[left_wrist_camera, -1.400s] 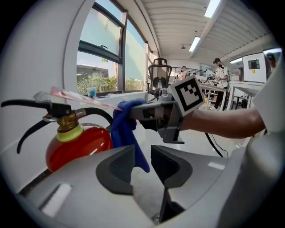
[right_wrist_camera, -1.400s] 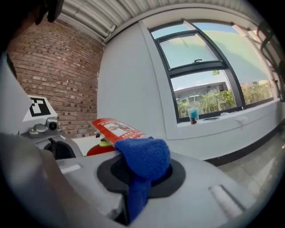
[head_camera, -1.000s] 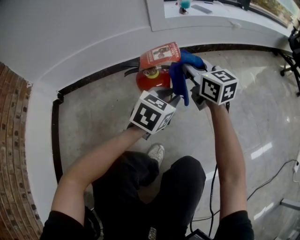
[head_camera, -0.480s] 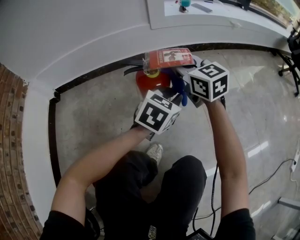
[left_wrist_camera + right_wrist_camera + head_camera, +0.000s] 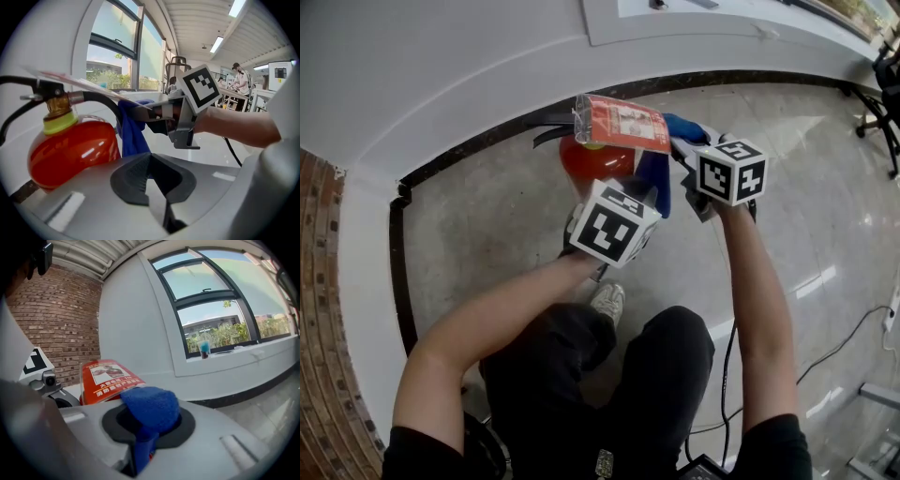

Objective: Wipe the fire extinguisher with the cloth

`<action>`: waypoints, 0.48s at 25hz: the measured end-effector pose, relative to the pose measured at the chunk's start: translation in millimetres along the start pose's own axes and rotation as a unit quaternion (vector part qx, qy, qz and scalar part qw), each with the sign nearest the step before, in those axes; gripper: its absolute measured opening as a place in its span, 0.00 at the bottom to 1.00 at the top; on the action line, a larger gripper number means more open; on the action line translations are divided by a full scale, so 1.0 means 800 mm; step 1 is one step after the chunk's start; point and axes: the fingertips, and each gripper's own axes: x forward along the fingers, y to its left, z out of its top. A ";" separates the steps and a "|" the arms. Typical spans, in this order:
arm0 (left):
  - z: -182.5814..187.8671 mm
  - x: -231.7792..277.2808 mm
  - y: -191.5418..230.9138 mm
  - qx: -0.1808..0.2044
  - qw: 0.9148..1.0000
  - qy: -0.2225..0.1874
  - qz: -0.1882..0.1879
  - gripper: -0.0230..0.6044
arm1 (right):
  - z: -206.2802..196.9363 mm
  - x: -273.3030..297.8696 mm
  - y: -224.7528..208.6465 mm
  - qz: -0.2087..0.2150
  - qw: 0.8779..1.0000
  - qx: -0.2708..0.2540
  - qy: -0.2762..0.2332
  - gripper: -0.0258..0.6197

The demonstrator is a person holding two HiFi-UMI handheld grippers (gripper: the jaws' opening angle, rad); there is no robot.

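Fire extinguisher (image 5: 598, 161) on floor, just ahead of both tongs. Right tongs (image 5: 146, 434) pinching blue cloth (image 5: 655, 180), which hangs just beside red body; contact unclear. Left tongs (image 5: 151, 180) pressed together, empty. Judgement: wiping barely begun, whole body left.

Red fire extinguisher (image 5: 592, 161), blue cloth (image 5: 656, 180)

a round red fire extinguisher (image 5: 598, 161) stands upright on the floor (image 5: 487, 234) by the wall (image 5: 441, 75), a bunched blue cloth (image 5: 654, 180) hanging just beside its right side.
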 end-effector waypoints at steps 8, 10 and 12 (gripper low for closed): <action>-0.059 0.039 -0.007 0.037 0.997 0.059 -0.034 0.04 | -0.090 0.027 -0.019 -0.008 0.998 0.032 0.053 0.12; -0.078 0.048 -0.008 0.036 0.996 0.069 -0.043 0.04 | -0.112 0.036 -0.021 -0.008 0.997 0.044 0.063 0.12; -0.095 0.058 -0.007 0.029 0.996 0.075 -0.049 0.04 | -0.133 0.046 -0.024 -0.010 0.996 0.056 0.070 0.12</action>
